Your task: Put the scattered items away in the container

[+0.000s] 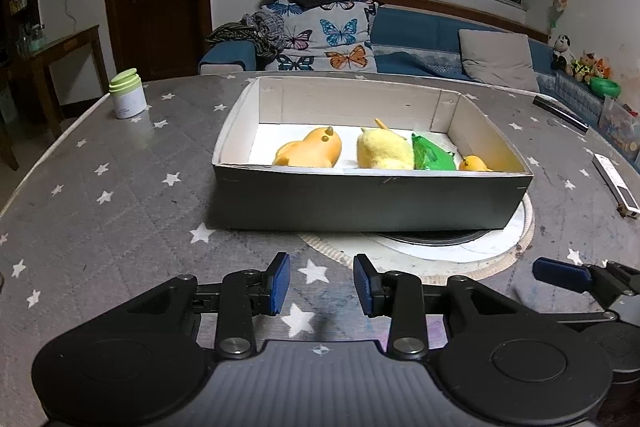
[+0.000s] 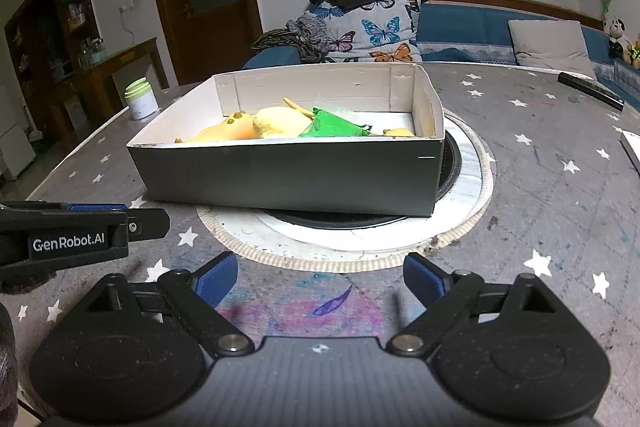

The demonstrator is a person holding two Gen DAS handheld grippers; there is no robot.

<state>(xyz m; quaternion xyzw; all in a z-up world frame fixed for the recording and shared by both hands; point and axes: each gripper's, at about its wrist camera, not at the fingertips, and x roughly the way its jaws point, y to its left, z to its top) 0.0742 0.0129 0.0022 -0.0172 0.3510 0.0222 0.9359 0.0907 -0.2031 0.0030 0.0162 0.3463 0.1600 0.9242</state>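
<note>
A dark cardboard box [image 1: 360,203] [image 2: 288,179] with white inner walls stands on the star-patterned table. Inside lie an orange duck toy [image 1: 310,151] [image 2: 224,131], a yellow plush [image 1: 384,151] [image 2: 276,123], a green bag [image 1: 432,157] [image 2: 332,127] and a small orange duck [image 1: 474,163] [image 2: 398,132]. My left gripper [image 1: 322,283] is open and empty, low over the table in front of the box. My right gripper [image 2: 320,277] is open wide and empty, also in front of the box. Each gripper shows at the edge of the other's view.
A white jar with a green lid [image 1: 127,95] [image 2: 141,101] stands at the table's far left. A black remote [image 1: 560,113] [image 2: 590,89] and a white remote [image 1: 616,185] lie at the right. A round white inset ring [image 2: 476,195] lies under the box. A sofa with cushions is behind.
</note>
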